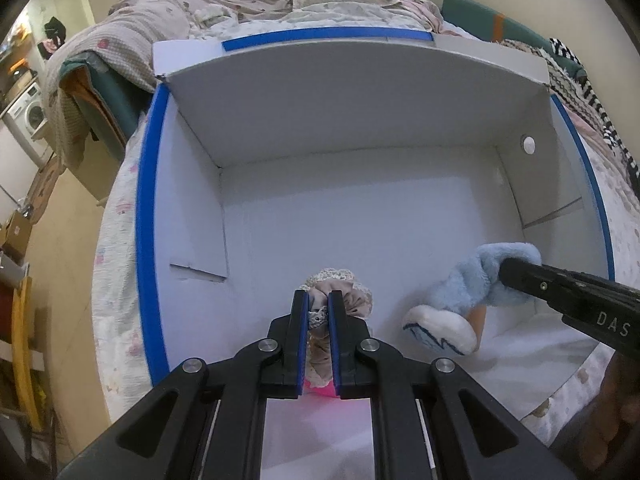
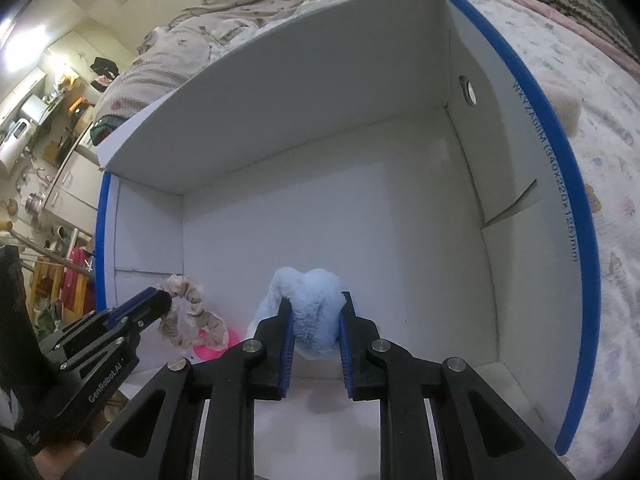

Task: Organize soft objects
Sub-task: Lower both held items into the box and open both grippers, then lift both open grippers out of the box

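Observation:
A white cardboard box with blue-taped rims lies open on a bed. My left gripper is shut on a beige lace-trimmed scrunchie and holds it inside the box; it shows in the right wrist view too. A pink object lies below the scrunchie. My right gripper is shut on a light blue plush toy, held inside the box. In the left wrist view the plush toy hangs from the right gripper's fingers, with a white foot and an orange patch.
The bed holds a rumpled beige duvet and pillows behind the box. A striped blanket lies to the right. A washing machine and cluttered shelves stand at the left across the floor.

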The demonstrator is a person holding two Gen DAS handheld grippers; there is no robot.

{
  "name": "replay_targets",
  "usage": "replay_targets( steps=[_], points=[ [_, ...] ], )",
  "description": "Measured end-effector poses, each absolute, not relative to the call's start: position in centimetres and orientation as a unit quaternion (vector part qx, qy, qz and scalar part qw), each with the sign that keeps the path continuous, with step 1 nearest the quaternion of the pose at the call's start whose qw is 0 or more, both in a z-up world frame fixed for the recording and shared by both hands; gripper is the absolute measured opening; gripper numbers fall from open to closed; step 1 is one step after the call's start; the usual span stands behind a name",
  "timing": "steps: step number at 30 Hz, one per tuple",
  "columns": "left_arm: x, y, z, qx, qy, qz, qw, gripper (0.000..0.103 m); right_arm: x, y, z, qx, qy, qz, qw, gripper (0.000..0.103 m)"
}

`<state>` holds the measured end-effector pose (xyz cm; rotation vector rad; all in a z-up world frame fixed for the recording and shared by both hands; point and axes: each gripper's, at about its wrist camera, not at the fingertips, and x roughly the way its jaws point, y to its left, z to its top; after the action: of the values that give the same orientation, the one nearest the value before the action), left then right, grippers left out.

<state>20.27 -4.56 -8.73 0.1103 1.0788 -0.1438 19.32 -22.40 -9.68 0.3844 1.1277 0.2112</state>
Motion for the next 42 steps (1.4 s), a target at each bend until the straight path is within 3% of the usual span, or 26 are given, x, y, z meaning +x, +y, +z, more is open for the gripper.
replay_targets(
  steps=[4,8,10,12,15,18,22,24,28,42],
  points=[
    [20.2,-4.8,-9.0,0.052,0.516,-0.068,0.852,0.009,19.8,-22.0,-9.8,0.175,0.535,0.092,0.822,0.022],
    [19.9,-5.2,-9.1,0.06,0.513,-0.069,0.854,0.01,19.9,-22.0,-9.9,0.176,0.537,0.086,0.821,0.031],
    [19.8,-5.1,-9.2,0.059,0.512,-0.07,0.854,0.011,20.0,-22.0,-10.0,0.178,0.536,0.084,0.821,0.04],
    [19.9,-5.0,-9.1,0.052,0.512,-0.068,0.855,0.011,20.2,-21.8,-9.9,0.18,0.536,0.083,0.821,0.06],
    [19.8,-4.9,-9.0,0.05,0.511,-0.066,0.856,0.013,20.1,-22.0,-9.8,0.183,0.529,0.079,0.825,0.066],
    [19.7,-4.8,-8.7,0.053,0.504,-0.063,0.86,0.024,20.0,-22.3,-9.5,0.185,0.522,0.073,0.83,0.078],
    [19.3,-4.6,-8.0,0.05,0.492,-0.057,0.867,0.055,20.1,-22.8,-9.4,0.2,0.514,0.073,0.831,0.091],
    [19.4,-4.7,-7.7,0.052,0.484,-0.056,0.872,0.057,20.0,-22.9,-9.3,0.2,0.511,0.077,0.832,0.099],
    [19.4,-4.6,-7.2,0.056,0.474,-0.051,0.877,0.066,20.0,-23.0,-8.8,0.2,0.501,0.08,0.838,0.103],
    [18.5,-3.9,-6.4,0.043,0.47,-0.046,0.881,0.067,19.5,-22.6,-8.0,0.186,0.483,0.088,0.851,0.103]
  ],
)
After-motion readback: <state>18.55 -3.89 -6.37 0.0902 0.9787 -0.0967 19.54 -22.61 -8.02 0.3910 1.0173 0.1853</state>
